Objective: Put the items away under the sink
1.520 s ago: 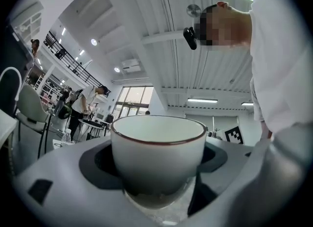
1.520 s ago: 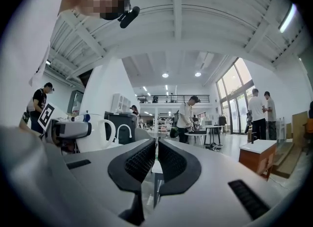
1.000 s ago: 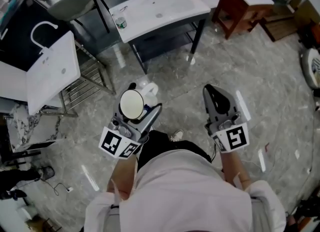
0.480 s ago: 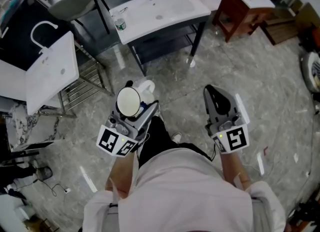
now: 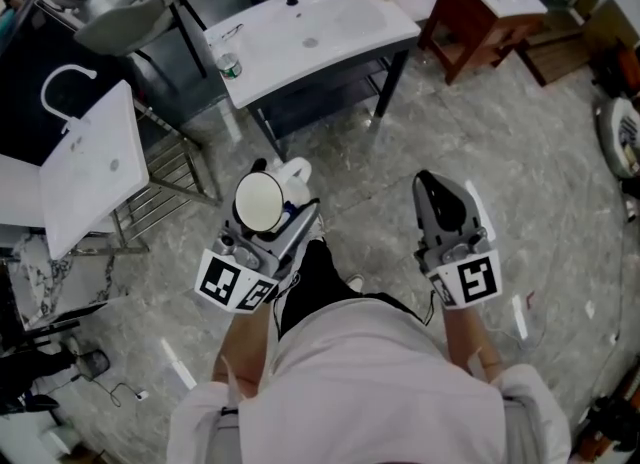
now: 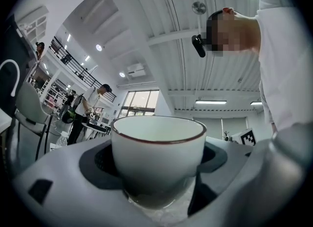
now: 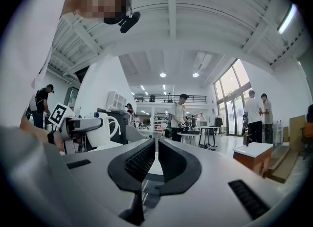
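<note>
Straight ahead at twelve o'clock stands the white sink point(image 5: 310, 37) on its dark frame, with a dark shelf point(image 5: 335, 77) under the basin. Off at ten o'clock a second white sink point(image 5: 90, 162) rests on a wire rack point(image 5: 165, 177), and at one o'clock stands a wooden cabinet point(image 5: 480, 12). Both my tools hang over the marbled floor point(image 5: 370, 202), well short of that frame. My left gripper point(image 5: 278, 200) is clamped on a white cup point(image 5: 259, 202) with a dark red rim. It sits upright between the pads, mouth up, and its inside shows only bare white glaze. My right gripper point(image 5: 440, 184) is at three o'clock from the cup, jaws pressed together on nothing. Smallest of all, a bottle point(image 5: 229, 65) stands on the sink's left edge.
</note>
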Motion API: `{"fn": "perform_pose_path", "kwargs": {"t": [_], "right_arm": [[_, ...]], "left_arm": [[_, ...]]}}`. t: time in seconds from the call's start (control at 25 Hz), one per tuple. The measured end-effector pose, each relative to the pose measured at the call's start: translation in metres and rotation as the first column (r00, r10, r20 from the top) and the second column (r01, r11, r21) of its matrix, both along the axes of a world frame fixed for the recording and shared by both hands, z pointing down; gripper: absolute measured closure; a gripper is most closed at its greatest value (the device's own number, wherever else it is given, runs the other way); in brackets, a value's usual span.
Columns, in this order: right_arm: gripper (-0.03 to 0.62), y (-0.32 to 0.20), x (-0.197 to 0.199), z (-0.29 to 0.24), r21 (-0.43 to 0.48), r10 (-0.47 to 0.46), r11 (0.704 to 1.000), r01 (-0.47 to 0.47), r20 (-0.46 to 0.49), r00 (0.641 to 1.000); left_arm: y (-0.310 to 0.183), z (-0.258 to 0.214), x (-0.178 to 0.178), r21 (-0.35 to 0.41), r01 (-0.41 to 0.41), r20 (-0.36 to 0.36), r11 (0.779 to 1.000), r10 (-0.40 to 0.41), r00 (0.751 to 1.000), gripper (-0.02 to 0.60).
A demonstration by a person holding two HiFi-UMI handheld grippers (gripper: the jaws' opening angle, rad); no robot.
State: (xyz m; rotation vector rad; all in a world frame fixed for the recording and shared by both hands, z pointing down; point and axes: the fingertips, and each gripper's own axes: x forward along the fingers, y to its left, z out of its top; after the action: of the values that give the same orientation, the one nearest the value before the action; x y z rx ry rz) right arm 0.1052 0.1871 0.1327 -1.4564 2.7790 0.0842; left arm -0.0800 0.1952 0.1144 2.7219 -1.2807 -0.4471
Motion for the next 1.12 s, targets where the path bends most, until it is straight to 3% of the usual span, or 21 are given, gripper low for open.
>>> {"fn": "perform_pose_path", "kwargs": {"t": [0.56,1.12], "right_arm": [[0.549,-0.154,-0.066,-0.006,-0.017,0.025,1.000,-0.026,-0.048,0.999],[0.549,-0.197,-0.078,-0.008,-0.027,0.127,0.991,-0.130,-0.106,0.986]], "left_arm": [[-0.152,0.009,-0.058,-0.016,-0.043,-0.019,0.999,0.043,0.999,0.173],[-0.209,0.035,-0.065,-0.061,-0.165,-0.056,0.984,0.161,0.985,0.173]]}}
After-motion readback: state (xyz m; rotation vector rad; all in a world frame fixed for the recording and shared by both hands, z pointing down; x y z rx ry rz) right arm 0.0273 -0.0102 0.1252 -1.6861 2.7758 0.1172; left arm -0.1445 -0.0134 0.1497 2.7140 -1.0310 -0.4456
